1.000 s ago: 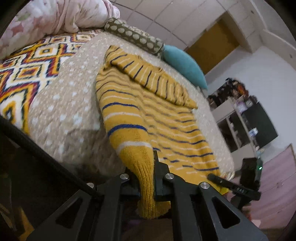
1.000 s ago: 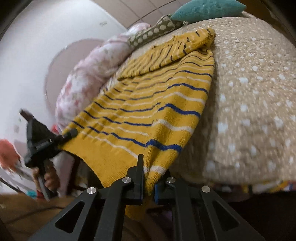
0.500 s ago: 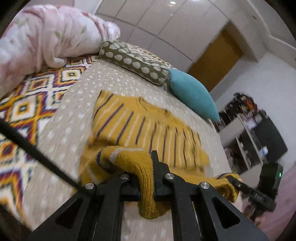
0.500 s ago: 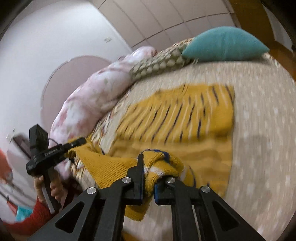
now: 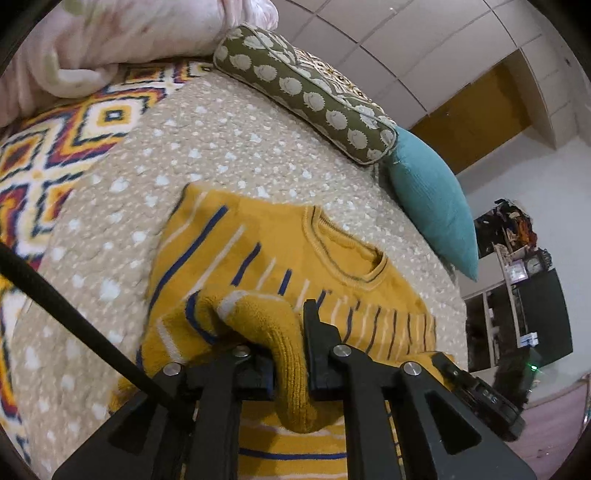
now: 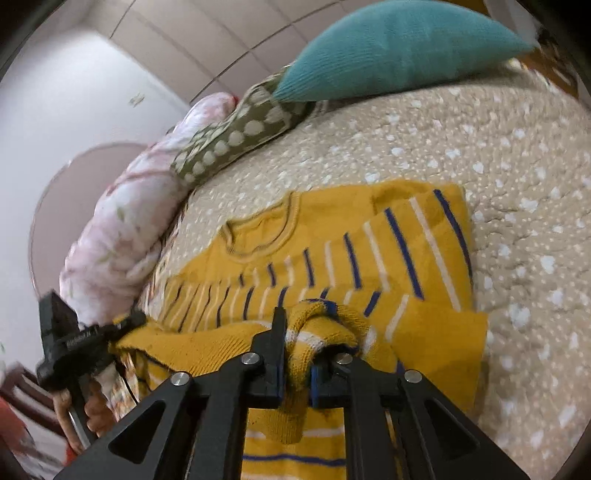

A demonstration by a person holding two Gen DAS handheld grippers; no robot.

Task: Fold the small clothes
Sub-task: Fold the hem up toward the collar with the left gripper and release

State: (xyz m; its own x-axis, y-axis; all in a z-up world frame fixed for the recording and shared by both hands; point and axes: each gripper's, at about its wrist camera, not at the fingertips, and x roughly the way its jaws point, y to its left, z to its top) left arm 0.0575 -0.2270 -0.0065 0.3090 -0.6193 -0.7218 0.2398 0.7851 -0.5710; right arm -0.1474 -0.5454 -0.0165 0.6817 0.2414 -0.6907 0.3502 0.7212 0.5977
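Observation:
A mustard-yellow knit sweater (image 5: 258, 251) with blue and white stripes lies on the beige dotted bedspread (image 5: 207, 147), neckline toward the pillows. My left gripper (image 5: 288, 354) is shut on the sweater's bottom hem at the left corner and holds it over the striped chest. My right gripper (image 6: 297, 354) is shut on the hem's right corner over the sweater (image 6: 369, 229). The hem stretches between both grippers; the left gripper also shows in the right wrist view (image 6: 122, 325).
A teal cushion (image 5: 432, 206), an olive dotted bolster (image 5: 306, 92) and a pink floral duvet (image 5: 110, 33) lie at the bed's head. A patterned blanket (image 5: 44, 155) covers the left side. Shelves and a dark cabinet (image 5: 532, 306) stand beyond the bed.
Both grippers carried the bottom hem up from the bed's foot edge toward the neckline, folding the lower half of the sweater over the upper half.

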